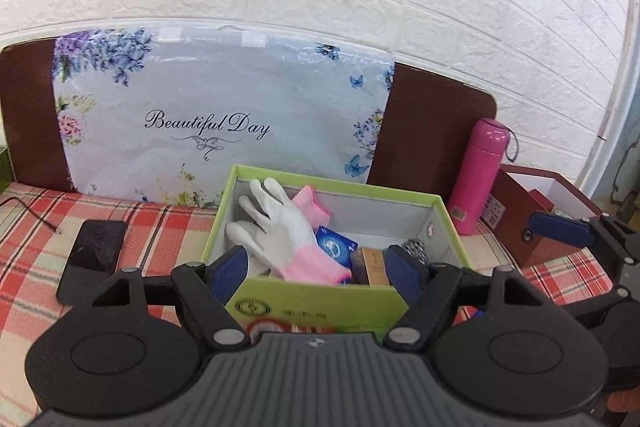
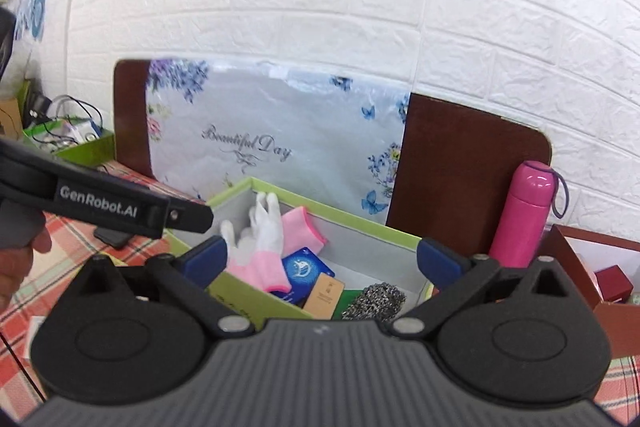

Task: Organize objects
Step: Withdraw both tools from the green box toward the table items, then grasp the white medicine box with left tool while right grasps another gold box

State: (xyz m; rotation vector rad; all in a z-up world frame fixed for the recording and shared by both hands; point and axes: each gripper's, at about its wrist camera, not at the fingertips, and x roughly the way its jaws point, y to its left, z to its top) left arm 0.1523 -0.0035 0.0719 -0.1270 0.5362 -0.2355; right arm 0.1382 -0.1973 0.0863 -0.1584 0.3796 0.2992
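A green-rimmed cardboard box (image 1: 340, 187) sits on the plaid cloth. Inside lie a white and pink glove (image 1: 280, 223), a blue card pack (image 1: 336, 247), a small brown box (image 1: 374, 263) and a steel scrubber (image 2: 378, 299). My left gripper (image 1: 318, 263) hovers over the box's near wall, open, with nothing between its blue pads. My right gripper (image 2: 322, 253) is also open and empty, spread wide above the same box (image 2: 360, 223). One of the right gripper's fingers (image 1: 560, 227) shows at the right edge of the left wrist view.
A black phone (image 1: 94, 255) lies left of the box. A pink bottle (image 1: 480, 175) stands to its right, beside an open red-brown box (image 1: 520, 227). A flowered packaged cushion (image 1: 224, 123) leans on the headboard behind. A hand (image 2: 16, 259) shows at the left edge.
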